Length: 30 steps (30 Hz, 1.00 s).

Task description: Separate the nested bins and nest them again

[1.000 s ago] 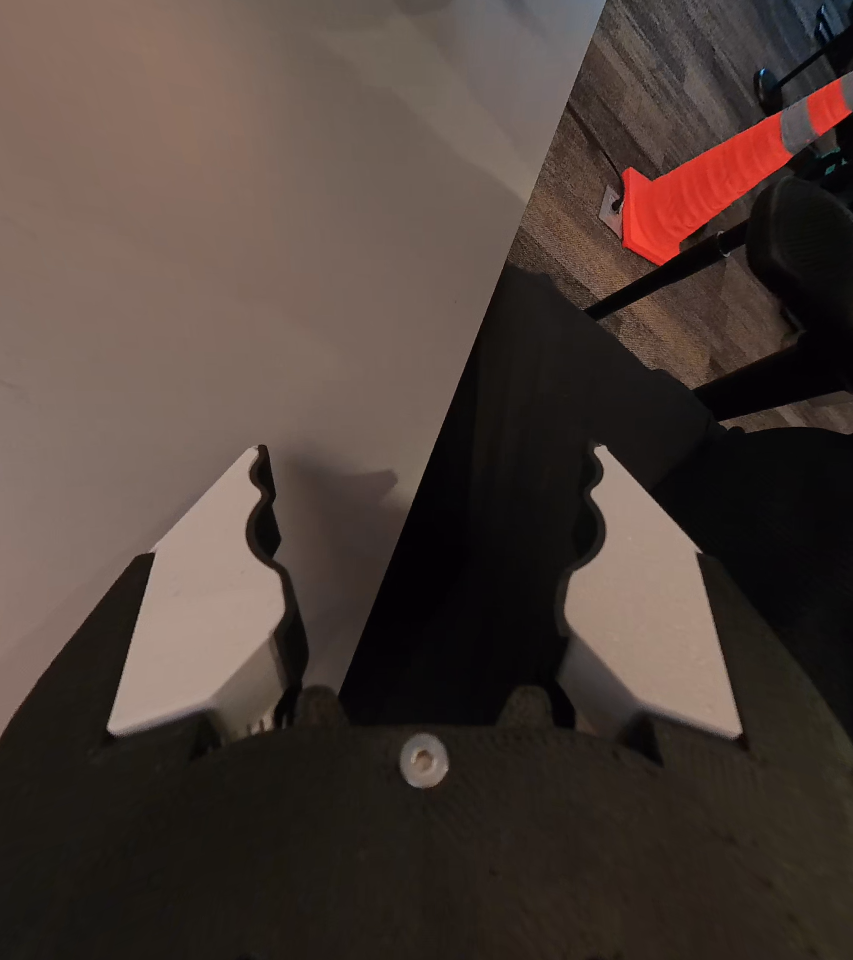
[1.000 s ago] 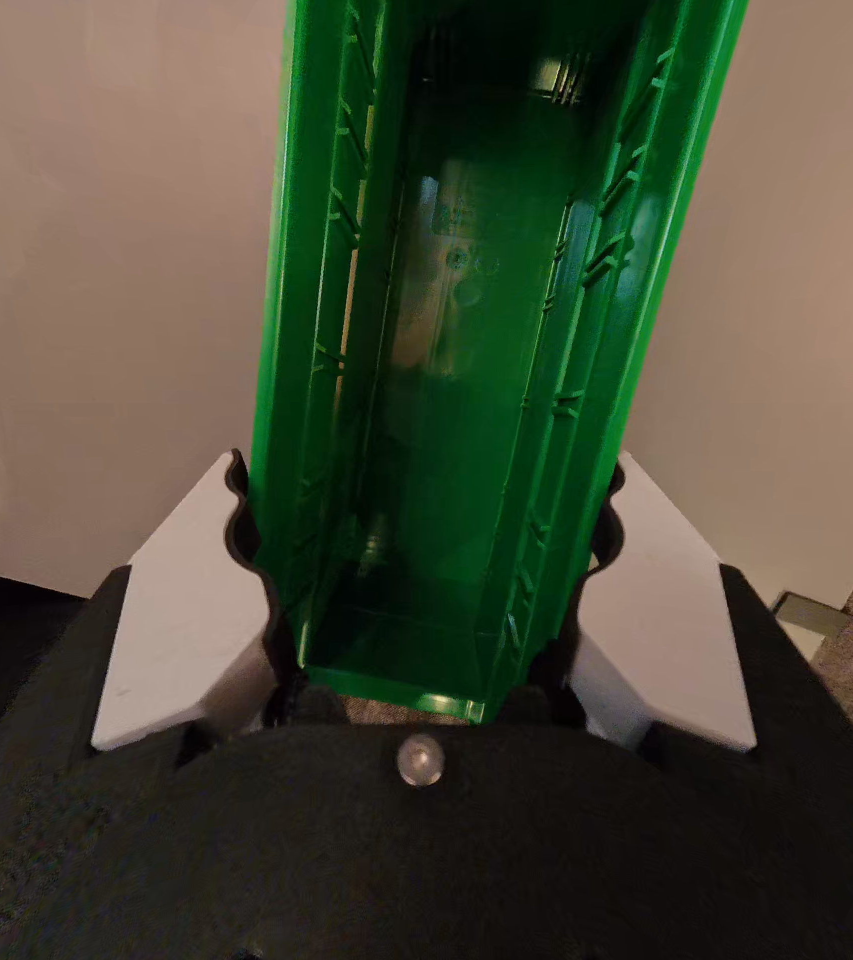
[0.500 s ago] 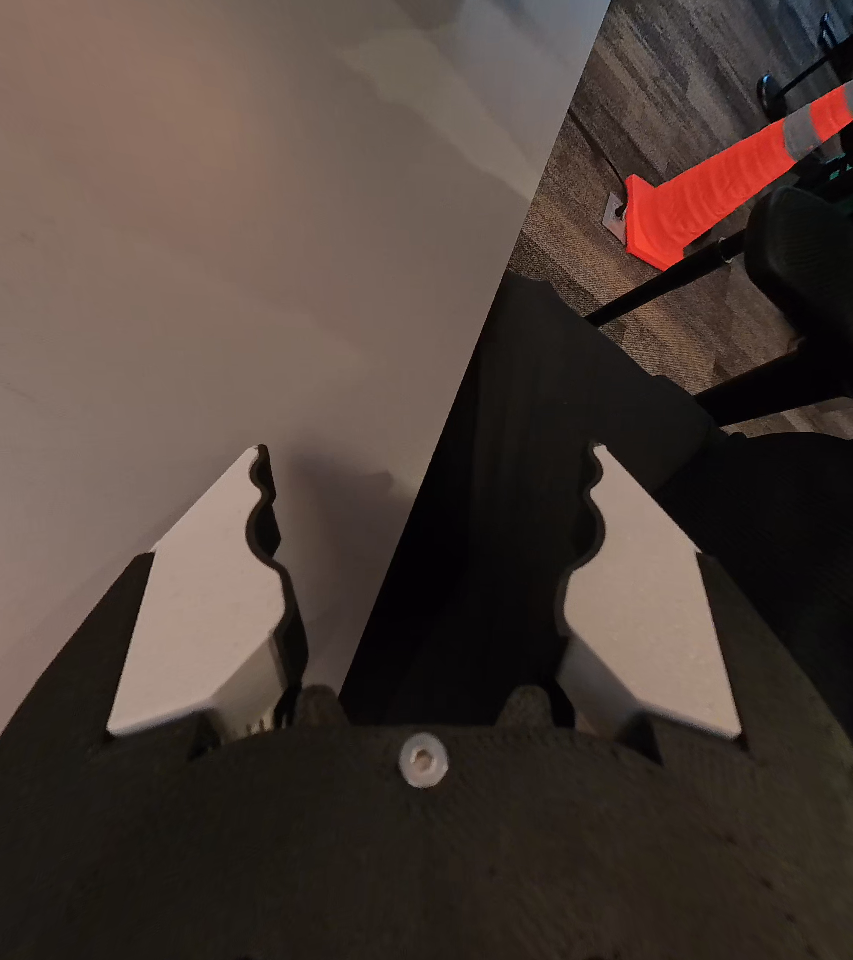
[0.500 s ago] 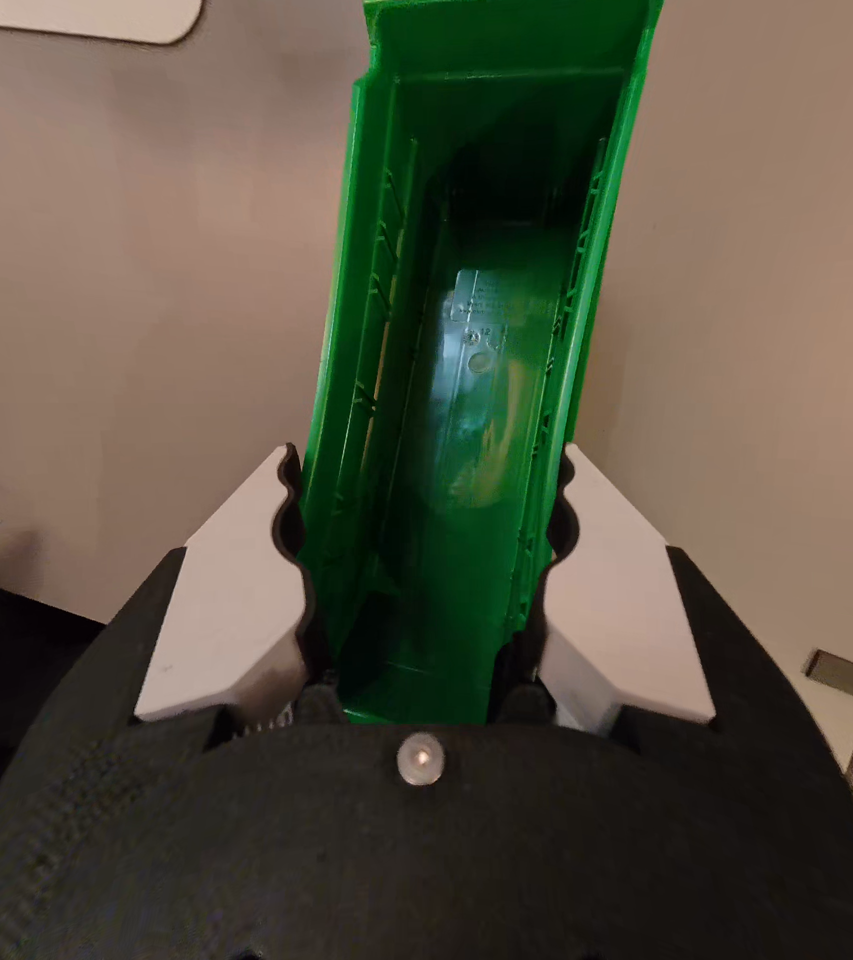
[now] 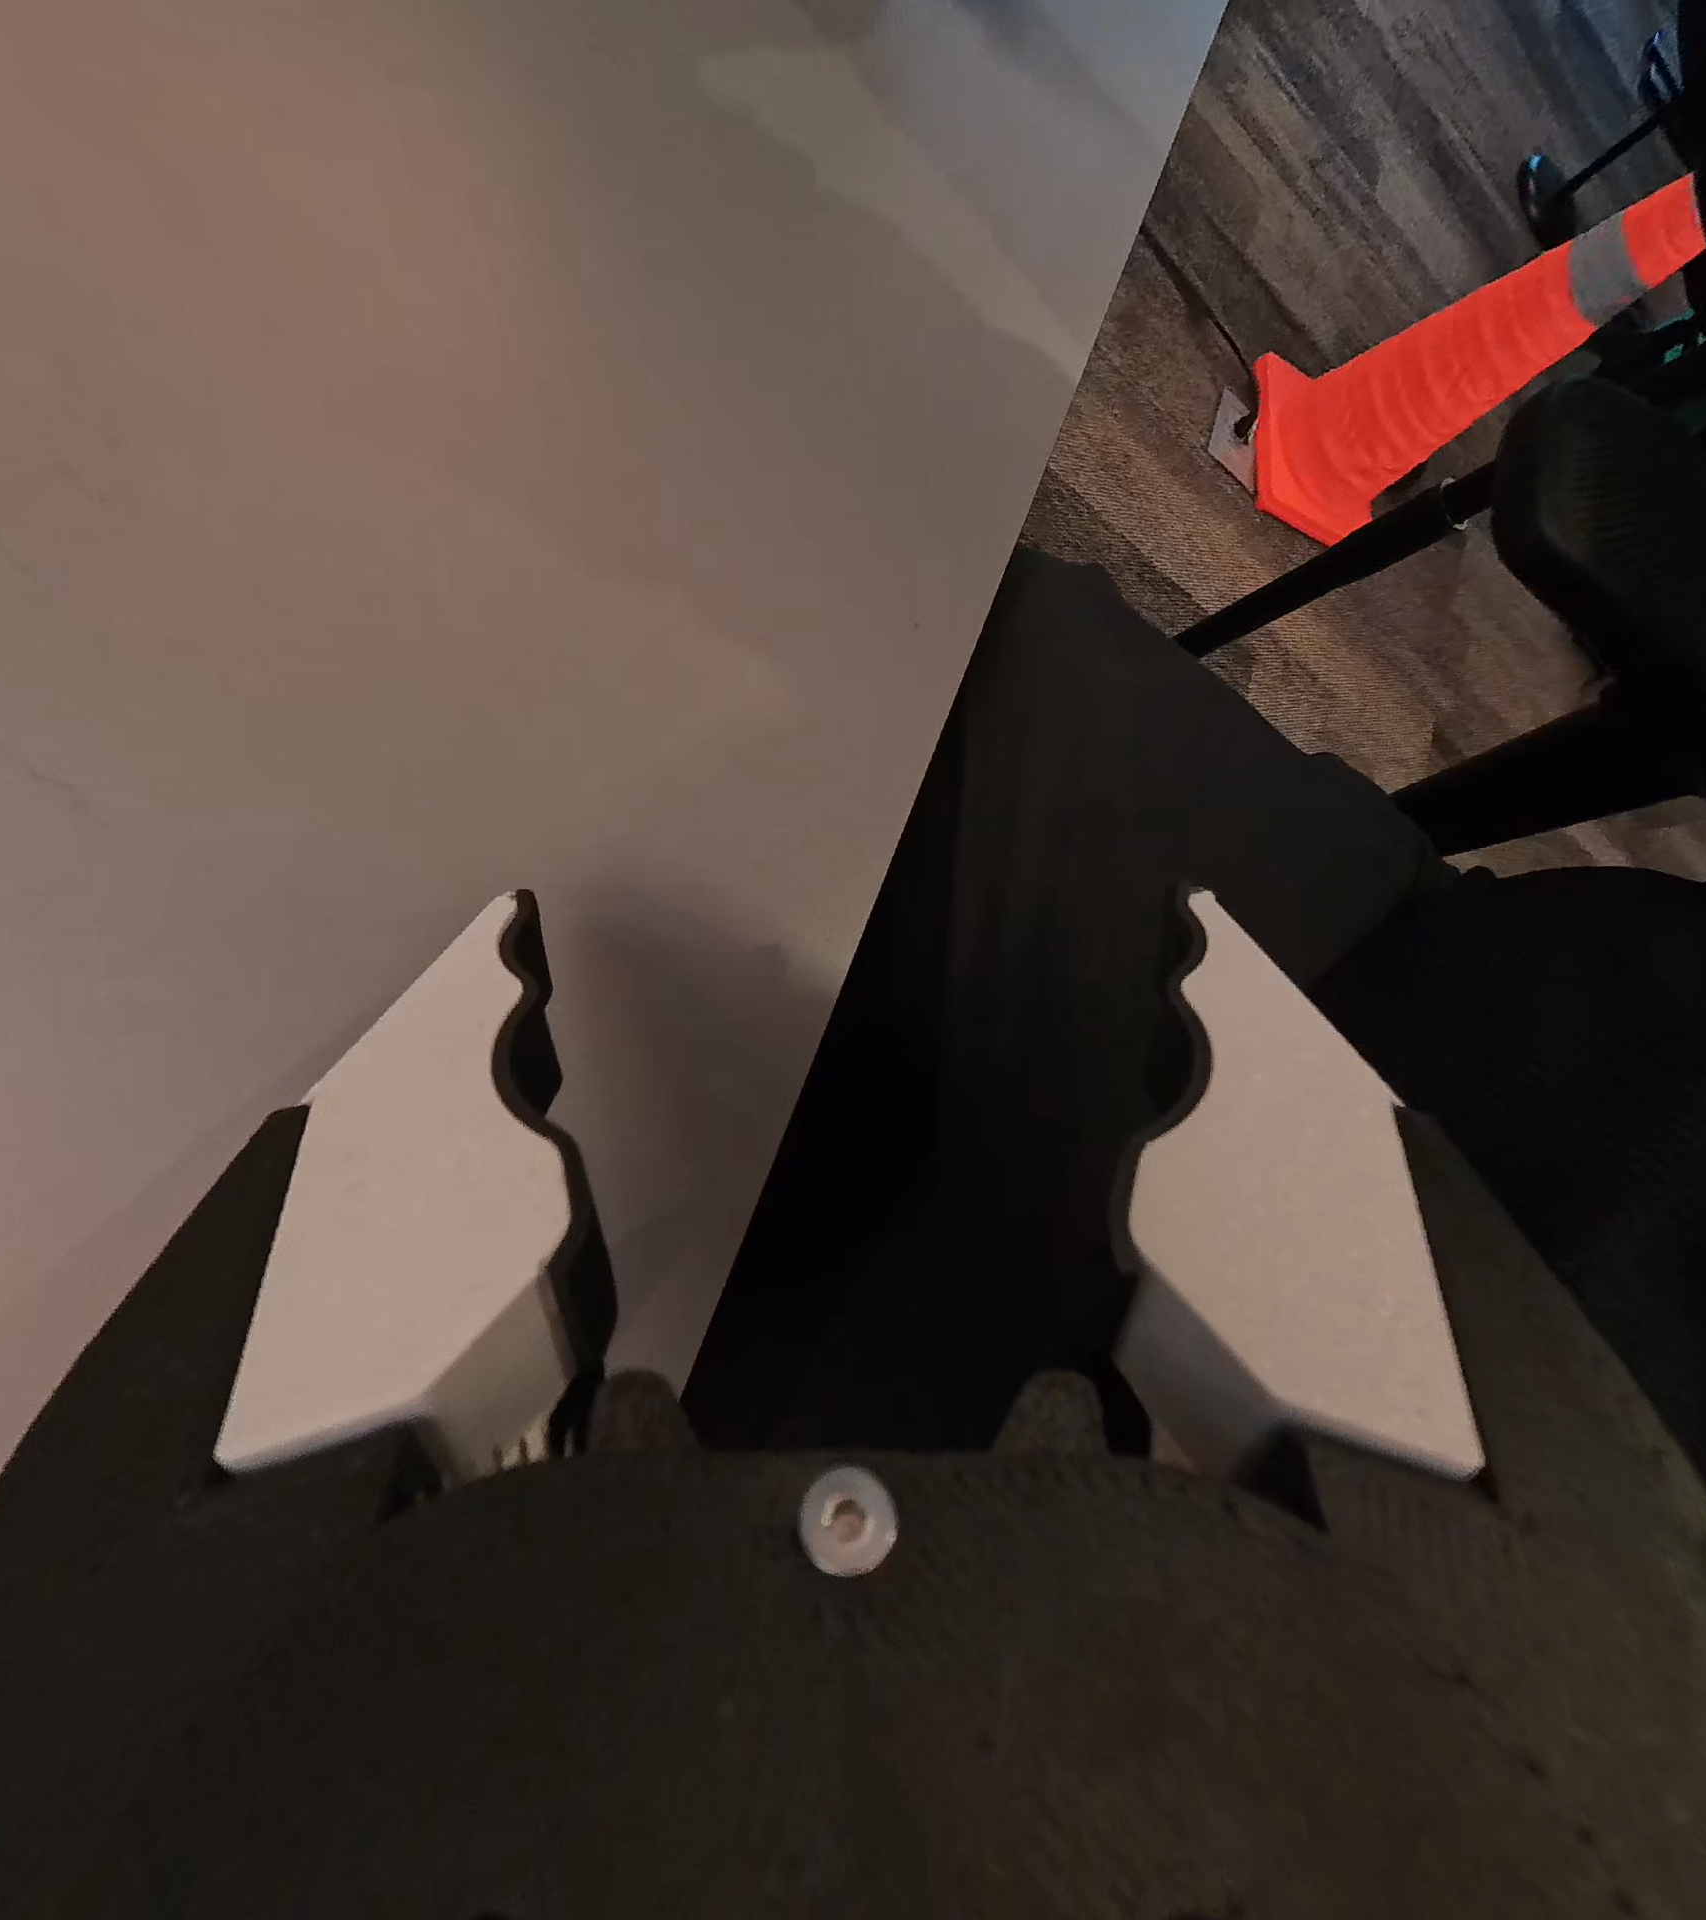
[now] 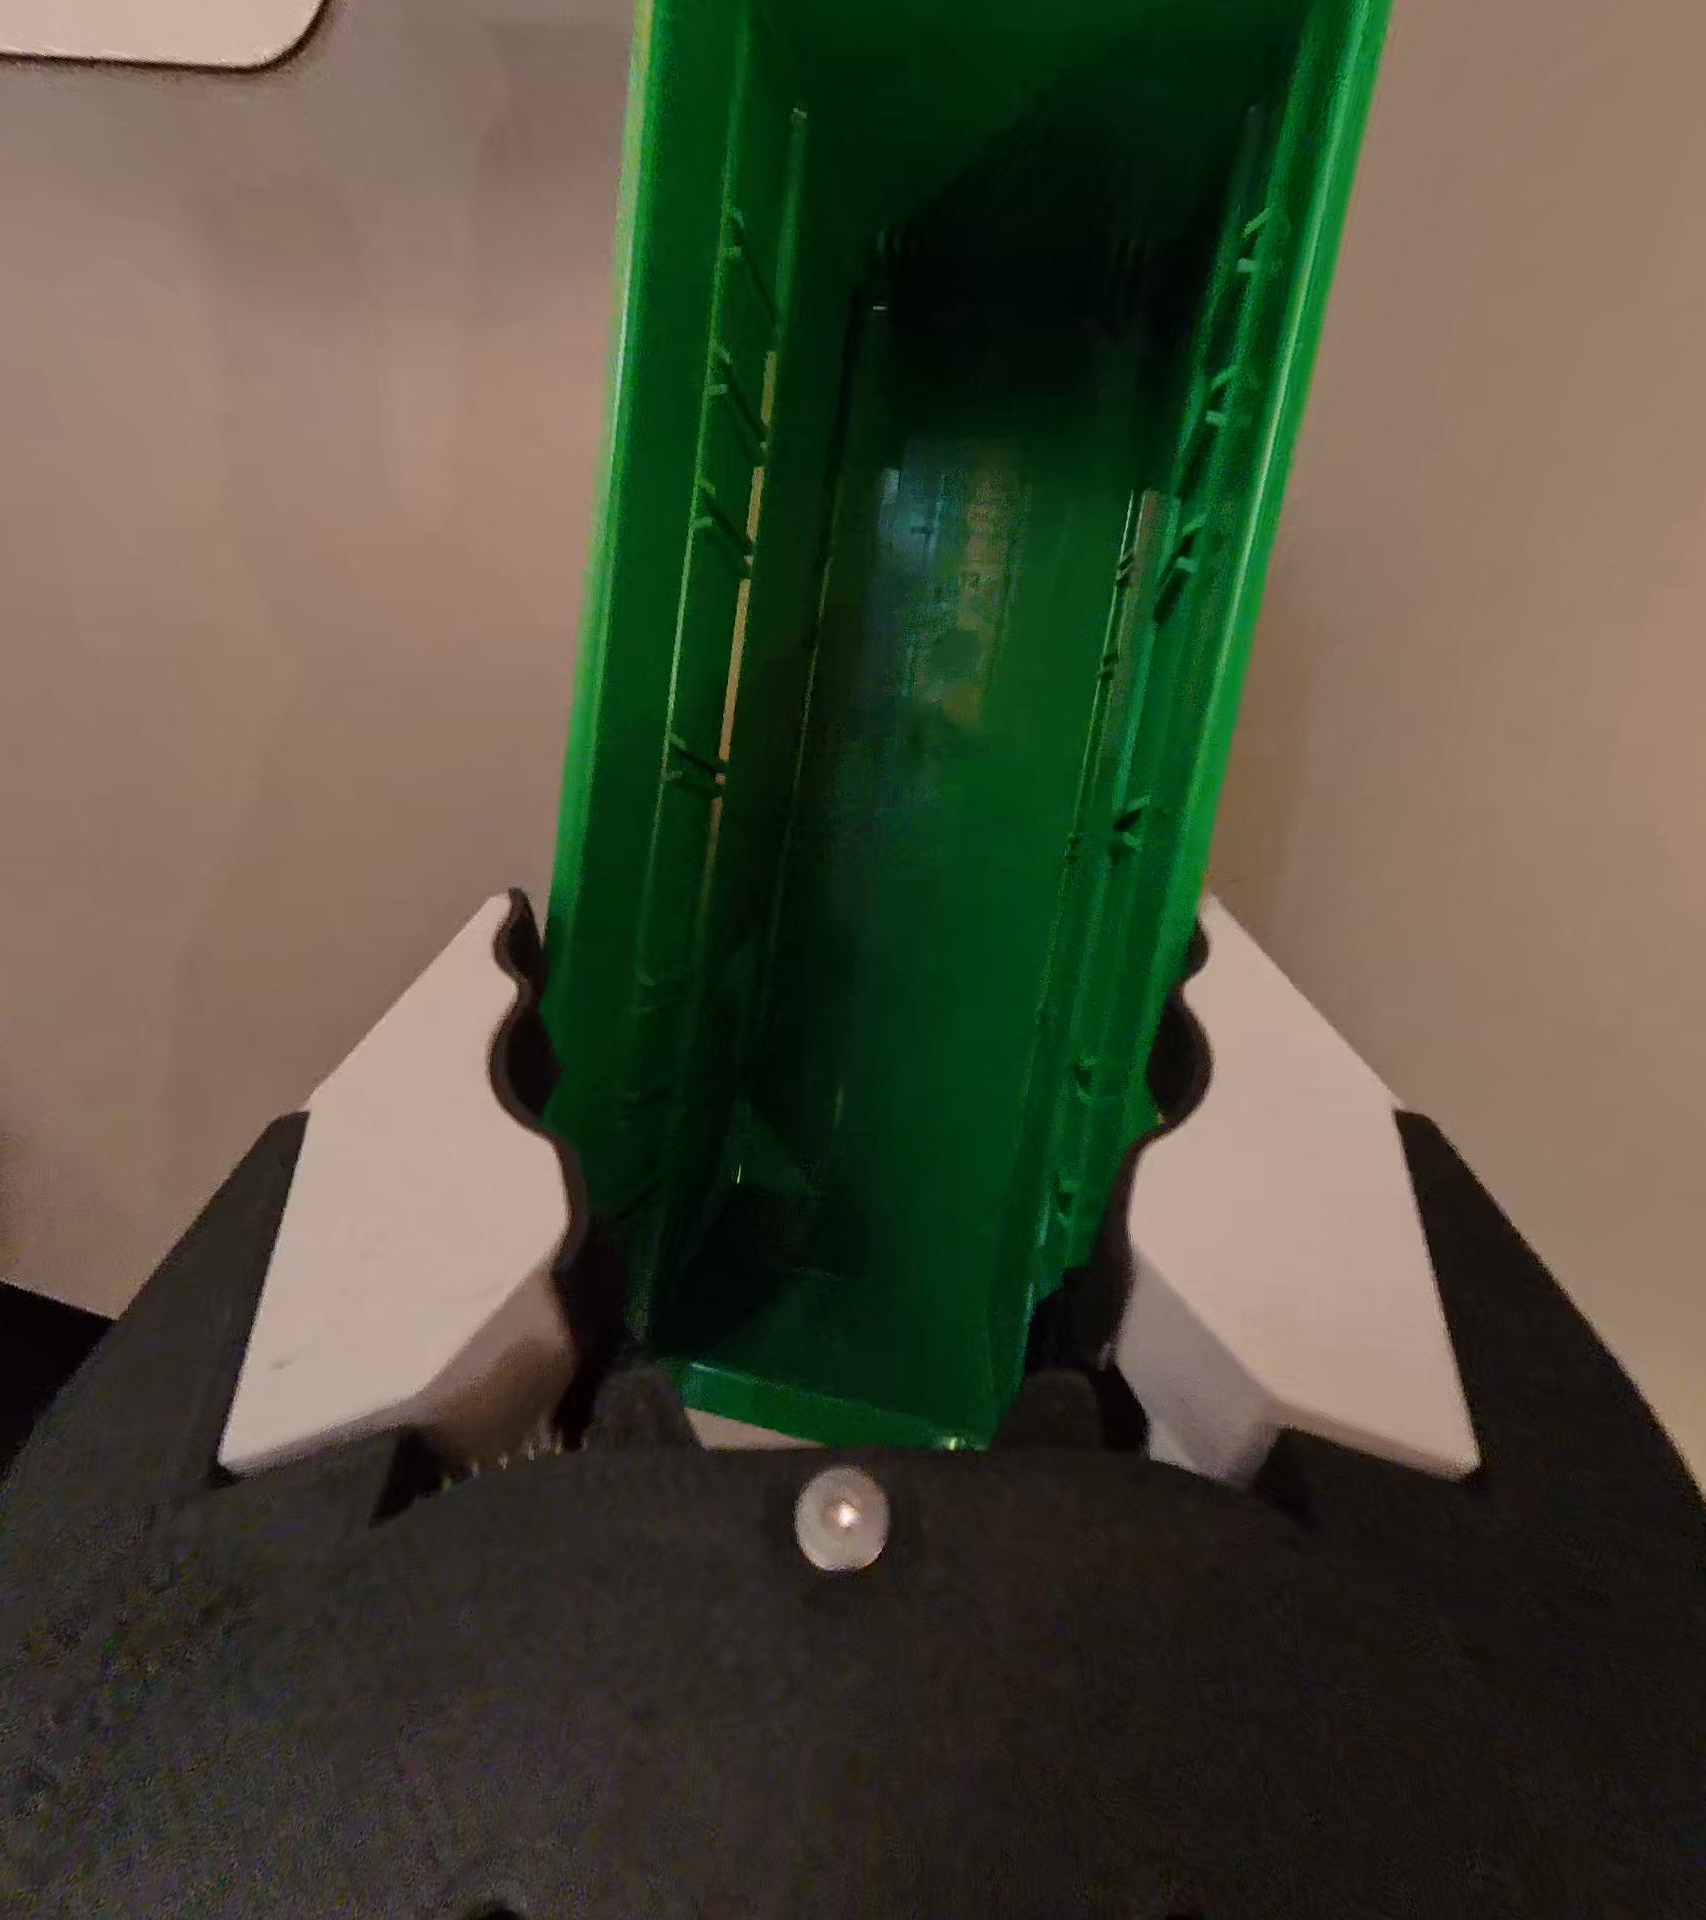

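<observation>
Pale tabletop point(image 6: 153, 623) carries a long green plastic bin point(image 6: 932, 727), straddled by the right gripper point(image 6: 854, 1039).
Left gripper point(image 5: 854, 1039) gapes empty at the table's edge; whether the right's jaws bite is unclear, so a lift could slip.

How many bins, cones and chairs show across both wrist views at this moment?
Bins: 1, the green bin; whether a second is nested inside cannot be told
Cones: 1, the orange cone on the floor
Chairs: 1, the black chair
Total: 3

I'm gripping the near end of the long green bin point(image 6: 942, 727) in my right tool point(image 6: 854, 914), over the pale bench point(image 6: 205, 520).
</observation>
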{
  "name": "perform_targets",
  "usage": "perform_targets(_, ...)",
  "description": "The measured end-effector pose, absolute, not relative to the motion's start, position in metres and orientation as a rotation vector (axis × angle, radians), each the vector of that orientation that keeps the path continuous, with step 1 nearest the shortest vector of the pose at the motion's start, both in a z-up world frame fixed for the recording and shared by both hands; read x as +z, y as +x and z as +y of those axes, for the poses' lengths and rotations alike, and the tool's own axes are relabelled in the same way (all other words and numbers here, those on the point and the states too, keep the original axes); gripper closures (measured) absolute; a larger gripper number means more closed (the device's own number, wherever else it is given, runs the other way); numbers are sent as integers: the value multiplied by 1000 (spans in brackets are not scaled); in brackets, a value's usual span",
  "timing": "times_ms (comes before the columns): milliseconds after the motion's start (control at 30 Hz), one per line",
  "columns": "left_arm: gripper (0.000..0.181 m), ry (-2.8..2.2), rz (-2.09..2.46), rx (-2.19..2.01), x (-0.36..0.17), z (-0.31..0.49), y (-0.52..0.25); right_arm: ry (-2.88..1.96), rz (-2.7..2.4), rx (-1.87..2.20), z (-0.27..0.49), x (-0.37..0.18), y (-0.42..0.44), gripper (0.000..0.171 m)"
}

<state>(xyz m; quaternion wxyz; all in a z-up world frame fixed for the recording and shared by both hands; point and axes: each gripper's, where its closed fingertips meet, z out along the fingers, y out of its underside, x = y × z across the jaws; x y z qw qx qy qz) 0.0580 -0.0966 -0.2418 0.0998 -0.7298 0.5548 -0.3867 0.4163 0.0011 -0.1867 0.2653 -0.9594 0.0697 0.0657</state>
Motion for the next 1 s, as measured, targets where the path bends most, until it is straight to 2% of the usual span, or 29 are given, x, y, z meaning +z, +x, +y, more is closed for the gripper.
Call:
perform_targets(200,66,-2149,1621,-1132,-236,-92,56,-2701,136,142,-2,-188,419,50)
perform_targets(300,63,-2141,1599,-1092,-229,-82,52,-2708,106,114,2,-182,417,37)
perform_targets(400,57,-2117,1520,-1034,-205,-57,42,-2657,80,64,11,-171,418,43)
perform_targets(567,61,-2069,1311,-971,-158,-2,9,-2695,55,30,21,-180,425,54)
perform_targets(833,61,-2097,1174,-843,-142,42,-35,-2778,30,47,27,-186,428,57)
perform_targets(1000,58,-2160,1030,-705,-136,78,-82,-2786,25,45,30,-186,430,47)
